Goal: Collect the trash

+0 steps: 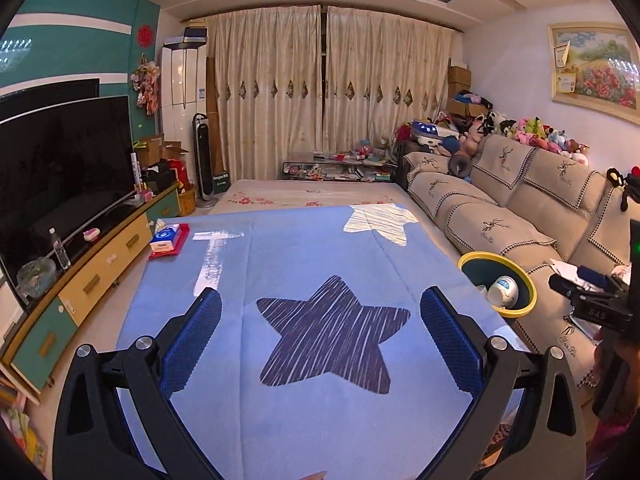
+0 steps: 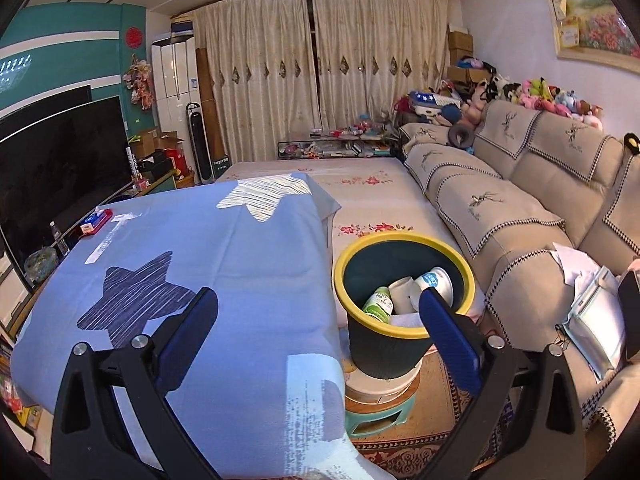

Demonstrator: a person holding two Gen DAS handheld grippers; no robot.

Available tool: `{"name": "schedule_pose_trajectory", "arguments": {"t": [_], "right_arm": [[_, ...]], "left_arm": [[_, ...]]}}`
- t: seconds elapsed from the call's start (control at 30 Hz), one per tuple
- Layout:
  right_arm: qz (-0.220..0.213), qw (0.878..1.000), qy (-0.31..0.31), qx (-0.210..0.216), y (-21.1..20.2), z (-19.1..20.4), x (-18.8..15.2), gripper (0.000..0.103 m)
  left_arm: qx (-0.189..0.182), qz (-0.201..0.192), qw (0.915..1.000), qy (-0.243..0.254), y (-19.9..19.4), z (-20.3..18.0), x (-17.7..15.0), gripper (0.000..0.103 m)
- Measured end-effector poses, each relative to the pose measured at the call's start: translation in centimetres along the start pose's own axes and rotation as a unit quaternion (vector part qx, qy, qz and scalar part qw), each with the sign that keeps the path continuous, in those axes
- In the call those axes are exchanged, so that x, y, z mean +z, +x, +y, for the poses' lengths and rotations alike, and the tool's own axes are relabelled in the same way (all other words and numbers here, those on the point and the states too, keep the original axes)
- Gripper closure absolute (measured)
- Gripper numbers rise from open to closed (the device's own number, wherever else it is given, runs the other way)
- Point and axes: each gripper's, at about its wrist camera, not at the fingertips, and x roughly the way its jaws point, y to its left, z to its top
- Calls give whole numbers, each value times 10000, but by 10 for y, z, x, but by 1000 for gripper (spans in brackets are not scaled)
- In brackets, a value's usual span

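Observation:
A dark bin with a yellow rim (image 2: 404,332) stands on a stool beside the blue-clothed table, and the same bin (image 1: 520,280) shows at the right in the left wrist view. Inside lie a green-and-white bottle (image 2: 378,302), a white paper cup (image 2: 402,290) and a white bowl-shaped cup (image 2: 436,280). My left gripper (image 1: 320,300) hangs open over the dark star on the tablecloth (image 1: 280,248) with nothing between its fingers. My right gripper (image 2: 318,300) is open too, straddling the table's edge and the bin, holding nothing. The right gripper's body (image 1: 600,312) shows at the right edge.
A red tray with a tissue pack (image 1: 168,240) sits at the table's far left corner. A beige sofa (image 2: 520,208) runs along the right, with papers (image 2: 592,312) on its seat. A TV (image 1: 60,168) on a low cabinet lines the left. A flowered mat (image 2: 360,188) lies beyond.

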Motion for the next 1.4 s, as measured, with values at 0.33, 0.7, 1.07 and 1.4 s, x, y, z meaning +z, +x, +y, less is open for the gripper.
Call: {"name": "schedule_pose_trajectory", "arguments": {"t": [0.33, 0.7, 1.07, 1.4], "right_arm": [[-30, 10000, 54, -13, -2, 4, 0, 7], [4, 9999, 151, -42, 3, -4, -3, 7], [8, 9999, 163, -30, 3, -5, -3, 7], [16, 9998, 176, -28, 4, -4, -5, 7]], "left_arm": [[389, -90, 9991, -142, -10, 18, -13, 5], [351, -34, 9992, -193, -1, 13, -6, 5], [337, -19, 9993, -186, 3, 12, -5, 5], [314, 6, 9994, -165, 6, 11, -8, 5]]}}
